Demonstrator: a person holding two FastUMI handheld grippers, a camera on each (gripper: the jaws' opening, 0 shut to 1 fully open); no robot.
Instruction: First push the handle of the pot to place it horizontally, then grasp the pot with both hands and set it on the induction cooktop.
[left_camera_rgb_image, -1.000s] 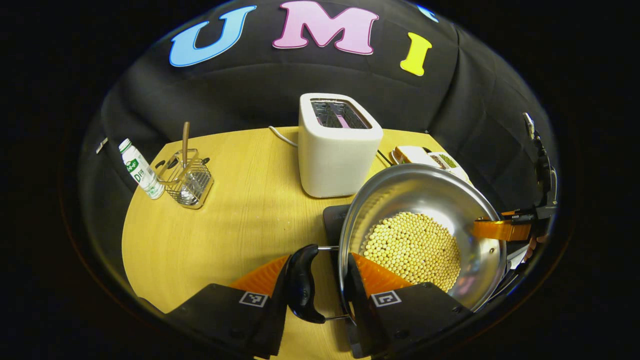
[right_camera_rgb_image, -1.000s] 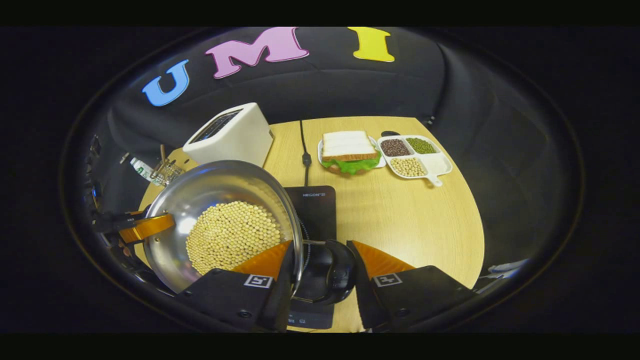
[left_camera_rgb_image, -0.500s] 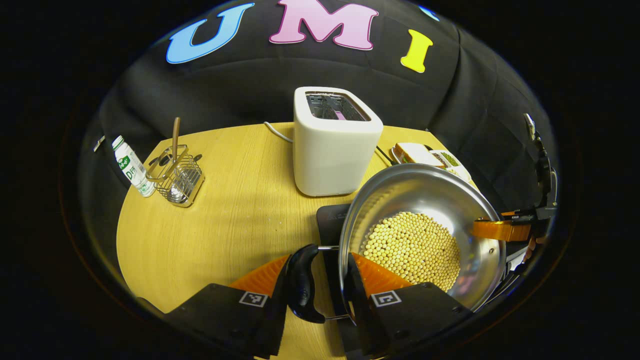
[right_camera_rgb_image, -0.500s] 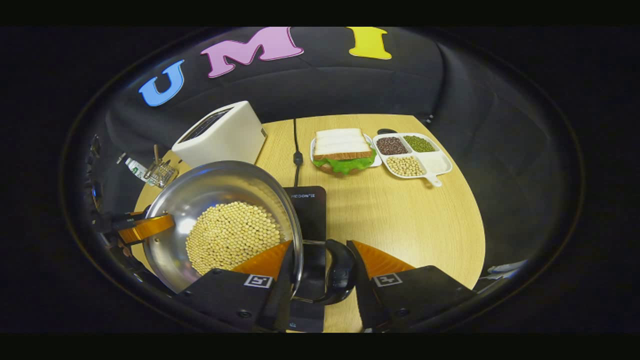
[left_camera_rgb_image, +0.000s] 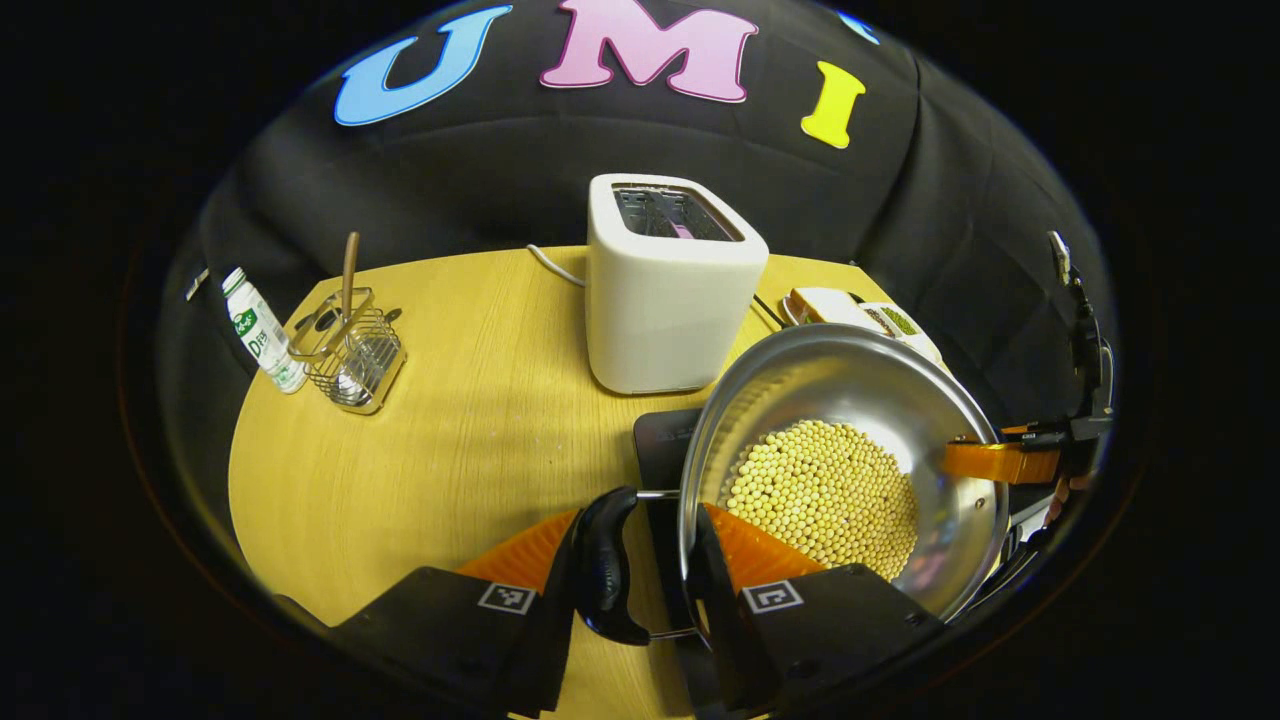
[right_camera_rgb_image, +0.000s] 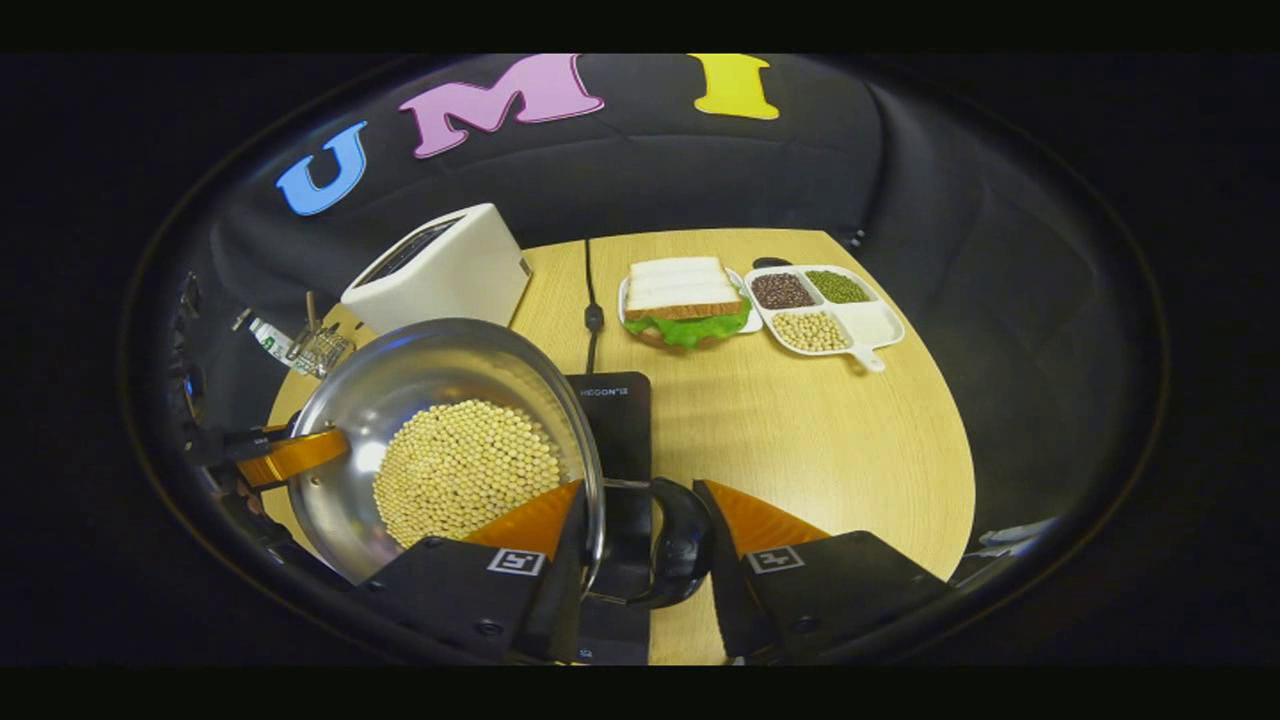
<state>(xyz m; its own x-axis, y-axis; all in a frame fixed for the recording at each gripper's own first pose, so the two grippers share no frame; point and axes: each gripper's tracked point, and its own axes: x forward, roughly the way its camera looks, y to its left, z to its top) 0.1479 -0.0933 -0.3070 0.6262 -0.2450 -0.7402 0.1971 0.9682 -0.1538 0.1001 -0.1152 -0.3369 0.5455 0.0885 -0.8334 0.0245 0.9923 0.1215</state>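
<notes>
1. The steel pot (left_camera_rgb_image: 850, 450) of soybeans is gripped at both side handles: left gripper (left_camera_rgb_image: 630, 570) and right gripper (right_camera_rgb_image: 645, 545) are closed on them.
2. It is held over the induction cooktop (right_camera_rgb_image: 615, 410), at 6 o'clock from the toaster (left_camera_rgb_image: 670, 285); lowering is left.

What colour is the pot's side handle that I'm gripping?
Black, on the pot handle; clearest in the left gripper view.

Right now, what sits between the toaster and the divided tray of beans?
In the right gripper view, a sandwich on its plate lies between the toaster and the divided tray.
</notes>
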